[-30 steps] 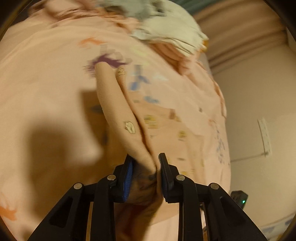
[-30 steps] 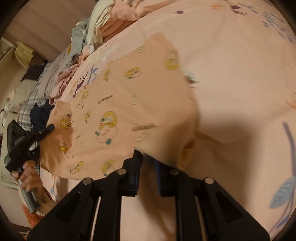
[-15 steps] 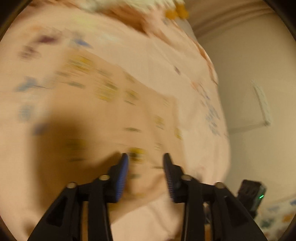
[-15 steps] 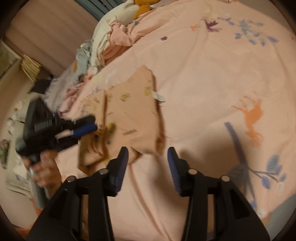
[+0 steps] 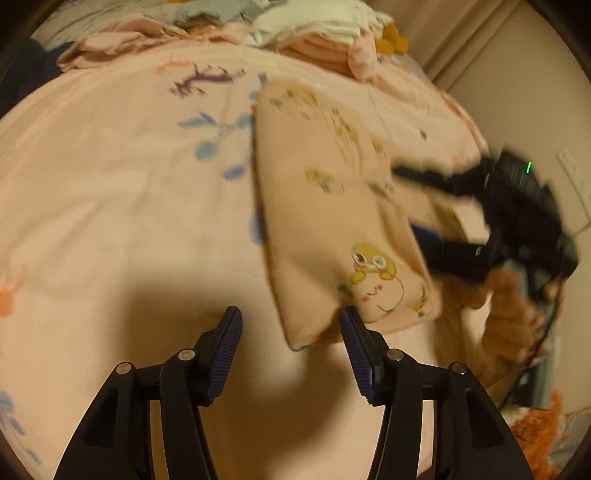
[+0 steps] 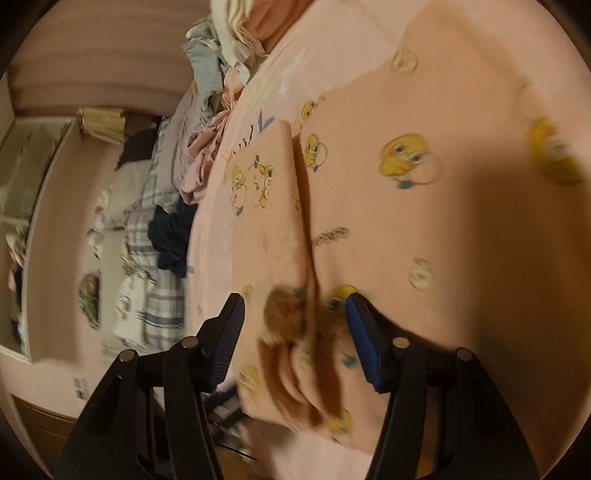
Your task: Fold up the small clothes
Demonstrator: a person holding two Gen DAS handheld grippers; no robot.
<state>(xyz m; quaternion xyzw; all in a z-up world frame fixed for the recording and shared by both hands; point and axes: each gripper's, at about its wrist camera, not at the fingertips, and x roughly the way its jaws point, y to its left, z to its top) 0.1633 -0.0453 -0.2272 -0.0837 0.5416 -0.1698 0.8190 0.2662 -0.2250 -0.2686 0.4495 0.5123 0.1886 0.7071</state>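
Note:
A small peach garment (image 5: 332, 206) printed with yellow chicks lies folded lengthwise on the pink bedspread (image 5: 110, 192). My left gripper (image 5: 291, 325) is open, its near corner between the jaws. In the left wrist view my right gripper (image 5: 417, 199) reaches in from the right over the garment's far side, jaws apart. In the right wrist view the garment (image 6: 388, 206) fills the frame, with a folded edge running up the middle; my right gripper (image 6: 295, 314) is open just above a bunched fold.
A pile of unfolded clothes (image 5: 303, 26) lies at the head of the bed, also in the right wrist view (image 6: 221, 74). Plaid and dark clothes (image 6: 162, 236) lie off the bed's side. A wall (image 5: 517, 92) stands at right.
Both grippers have let go of the garment and opened. The garment now lies folded on the bed. The right gripper has moved in low over the garment.

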